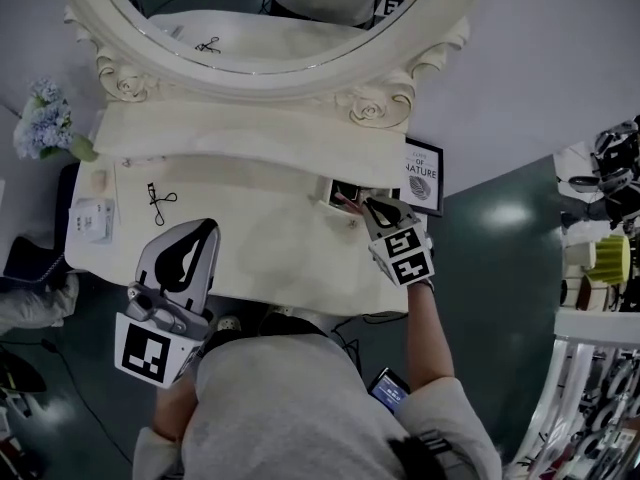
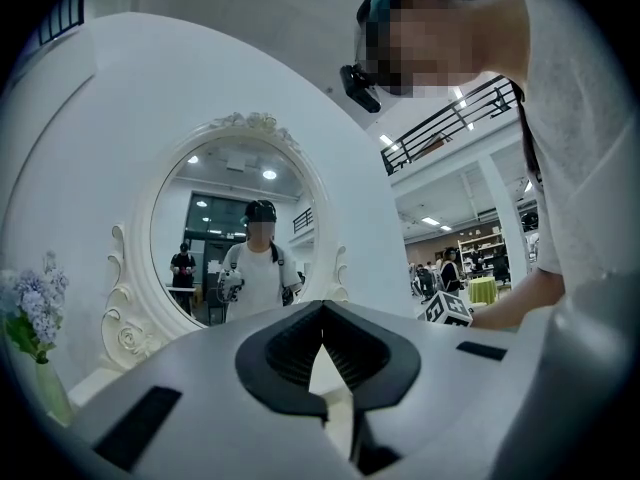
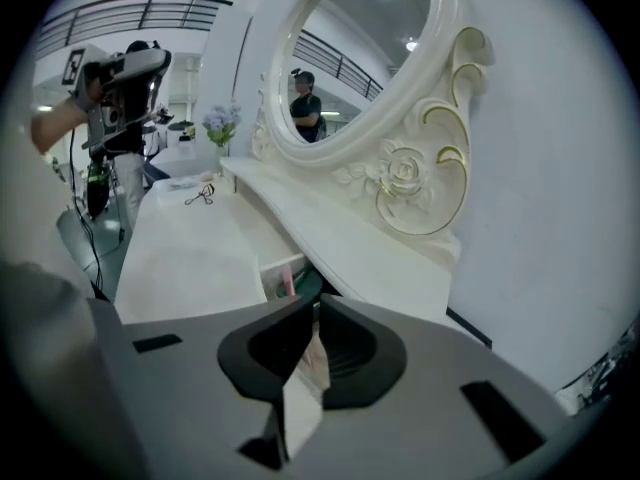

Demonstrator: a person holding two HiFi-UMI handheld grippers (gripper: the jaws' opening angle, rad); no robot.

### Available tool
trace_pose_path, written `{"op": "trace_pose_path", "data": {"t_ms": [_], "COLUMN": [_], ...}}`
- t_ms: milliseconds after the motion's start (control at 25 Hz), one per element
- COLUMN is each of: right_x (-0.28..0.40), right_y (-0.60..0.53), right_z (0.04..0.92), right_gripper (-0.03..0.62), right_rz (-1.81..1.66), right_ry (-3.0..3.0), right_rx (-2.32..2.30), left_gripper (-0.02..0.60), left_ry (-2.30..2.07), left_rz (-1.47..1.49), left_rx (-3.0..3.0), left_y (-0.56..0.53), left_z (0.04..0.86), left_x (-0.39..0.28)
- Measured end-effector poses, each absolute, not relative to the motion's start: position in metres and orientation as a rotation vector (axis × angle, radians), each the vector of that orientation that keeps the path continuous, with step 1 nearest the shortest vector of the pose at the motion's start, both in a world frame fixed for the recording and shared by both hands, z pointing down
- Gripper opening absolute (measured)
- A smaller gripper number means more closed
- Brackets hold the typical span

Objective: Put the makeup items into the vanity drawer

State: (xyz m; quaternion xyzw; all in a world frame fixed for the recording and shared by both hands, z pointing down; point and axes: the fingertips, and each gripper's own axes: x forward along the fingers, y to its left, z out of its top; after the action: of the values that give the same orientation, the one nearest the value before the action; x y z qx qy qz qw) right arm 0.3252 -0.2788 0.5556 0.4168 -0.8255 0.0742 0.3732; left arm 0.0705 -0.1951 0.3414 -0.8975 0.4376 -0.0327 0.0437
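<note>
Vanity top [image 1: 270, 238], right edge: right gripper [image 1: 368, 204] (fingers [image 3: 352, 354] together) at drawer [image 1: 334, 190].

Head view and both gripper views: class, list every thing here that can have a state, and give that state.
vanity drawer: open, a pink item inside.
left hand-held gripper: jaws together, empty.
right hand-held gripper: jaws together, at the open drawer.
eyelash curler: lying on the tabletop, not yet put away.
</note>
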Motion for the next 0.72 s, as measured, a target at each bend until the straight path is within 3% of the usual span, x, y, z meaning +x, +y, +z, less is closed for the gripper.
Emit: {"op": "trace_pose_path", "data": {"t_ms": [720], "right_x": [0.251], "right_y": [-0.219], "right_z": [0.467], "right_gripper": [0.028], "right_rz": [0.271], "right_ry": [-2.451], "right_rx": [1.436], "left_gripper": [0.014], "left_ry": [1.276], "left_rz": [0.032], "left_rx": [-2.743], "left_y": [-0.161], "left_z": [0.314], "left_x": [0.034]}}
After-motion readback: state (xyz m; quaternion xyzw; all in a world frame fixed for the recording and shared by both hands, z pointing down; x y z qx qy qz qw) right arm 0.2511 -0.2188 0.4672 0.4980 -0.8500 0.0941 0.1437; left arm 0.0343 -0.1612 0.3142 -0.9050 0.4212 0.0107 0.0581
